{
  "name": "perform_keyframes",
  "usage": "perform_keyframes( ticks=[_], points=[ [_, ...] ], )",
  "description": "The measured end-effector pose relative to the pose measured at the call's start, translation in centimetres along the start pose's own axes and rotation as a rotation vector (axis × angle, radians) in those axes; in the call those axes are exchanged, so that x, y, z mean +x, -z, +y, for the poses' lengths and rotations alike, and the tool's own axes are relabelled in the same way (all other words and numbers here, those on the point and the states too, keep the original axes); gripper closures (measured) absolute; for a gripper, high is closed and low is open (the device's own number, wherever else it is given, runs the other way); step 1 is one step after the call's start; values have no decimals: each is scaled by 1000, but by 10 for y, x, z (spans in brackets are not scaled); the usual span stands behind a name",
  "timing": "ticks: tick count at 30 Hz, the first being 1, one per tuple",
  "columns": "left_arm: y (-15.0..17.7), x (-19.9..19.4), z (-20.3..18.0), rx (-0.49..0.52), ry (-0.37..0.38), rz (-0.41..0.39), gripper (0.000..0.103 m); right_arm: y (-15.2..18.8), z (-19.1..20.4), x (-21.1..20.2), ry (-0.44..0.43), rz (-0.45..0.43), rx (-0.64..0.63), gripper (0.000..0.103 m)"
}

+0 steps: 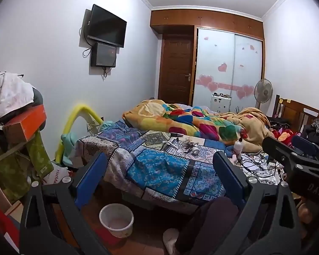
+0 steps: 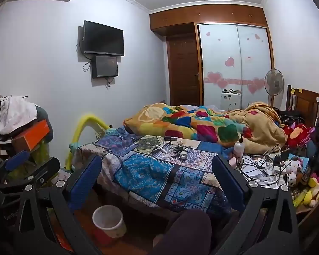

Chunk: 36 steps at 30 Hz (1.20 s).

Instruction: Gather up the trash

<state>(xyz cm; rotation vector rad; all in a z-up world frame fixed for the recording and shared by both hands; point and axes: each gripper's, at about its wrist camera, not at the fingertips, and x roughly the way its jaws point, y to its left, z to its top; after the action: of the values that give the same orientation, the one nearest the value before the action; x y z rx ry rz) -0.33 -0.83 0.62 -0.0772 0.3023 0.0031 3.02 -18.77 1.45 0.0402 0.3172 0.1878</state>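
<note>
You are holding your left gripper (image 1: 159, 170) and right gripper (image 2: 157, 174) side by side, both spread wide and grasping nothing, aiming slightly down at the patchwork-covered bed (image 1: 159, 170). A small heap of scraps (image 1: 186, 145) is lying on the bedspread beyond both. A pale round plastic bin (image 1: 116, 218) is standing on the floor beside the bed.

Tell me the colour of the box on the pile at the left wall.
The rectangular cardboard box is bright orange with a brown end, clearest in the left wrist view.
</note>
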Motion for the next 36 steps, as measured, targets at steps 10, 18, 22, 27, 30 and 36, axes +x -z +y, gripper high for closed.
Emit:
perform_keyframes(
  ticks=[10, 18, 22, 27, 30, 36],
  points=[
    [-3, -3, -4, 7, -3, 2, 3, 0, 0, -2, 2, -3, 5, 0],
    [-3, -4, -4, 2, -3, 7, 3, -2, -3, -5, 5, -7, 13, 0],
    [-6, -7, -4, -1, -3, 8, 3, -2, -4, -6, 6, -8, 13, 0],
    [2, 1, -3, 6, -5, 6, 3, -2, -3, -5, 6, -7, 13, 0],
    [2, 1, -3, -2, -3, 11, 3, -3, -5, -7, 5, -9, 12, 0],
    [10, 5, 1, -9, -5, 17, 3, -3, -4, -7, 7, -8, 12, 0]
  ],
)
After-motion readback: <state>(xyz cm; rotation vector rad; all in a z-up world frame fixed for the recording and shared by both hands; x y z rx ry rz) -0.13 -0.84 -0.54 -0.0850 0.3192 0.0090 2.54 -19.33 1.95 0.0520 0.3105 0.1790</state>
